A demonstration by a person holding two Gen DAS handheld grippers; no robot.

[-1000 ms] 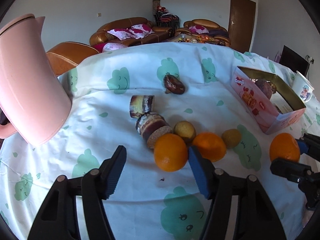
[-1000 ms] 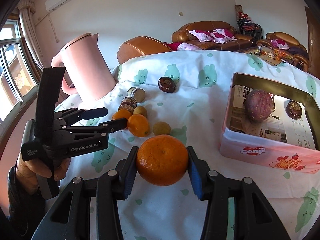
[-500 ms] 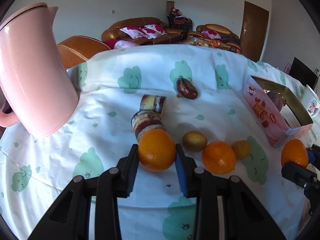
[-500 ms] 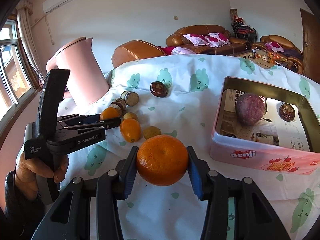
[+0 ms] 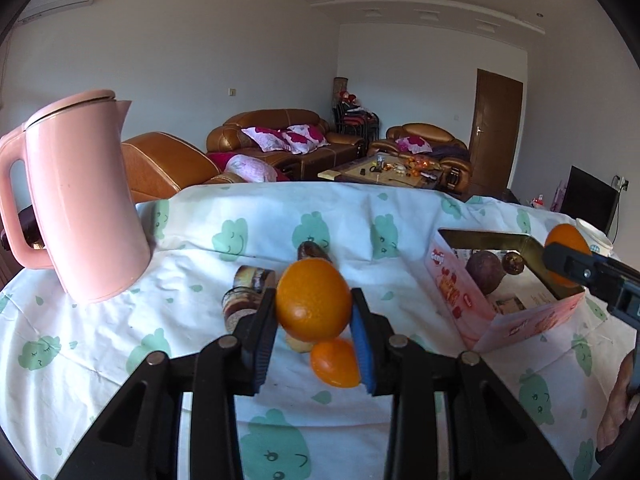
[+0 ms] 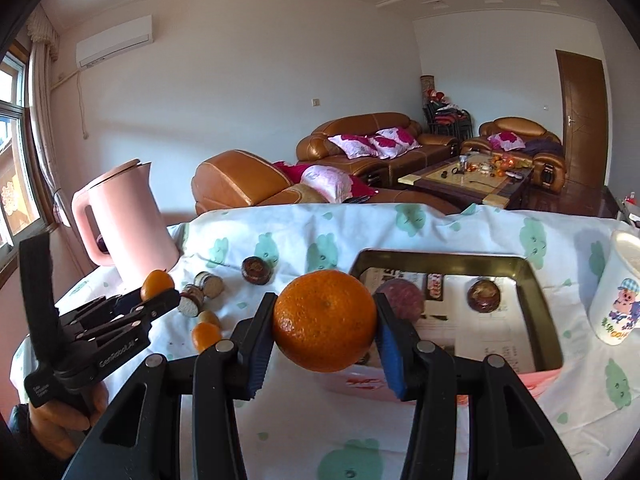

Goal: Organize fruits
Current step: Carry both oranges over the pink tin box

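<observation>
left gripper (image 5: 313, 307) was clamped on an orange (image 5: 313, 305), held clear above the cloth (image 5: 100, 340). right gripper (image 6: 325, 322) was clamped on a second orange (image 6: 325, 321), held at the near wall of the tin (image 6: 538, 300). a small orange (image 5: 335, 362) lay on the cloth below the left pads, with other small items beside it. the tin held a purple fruit (image 6: 402, 298). risk judged: round skins could roll out between the flat pads if tilted; a low approach could knock the tin wall or the cup (image 6: 618, 290) just beside it.
</observation>
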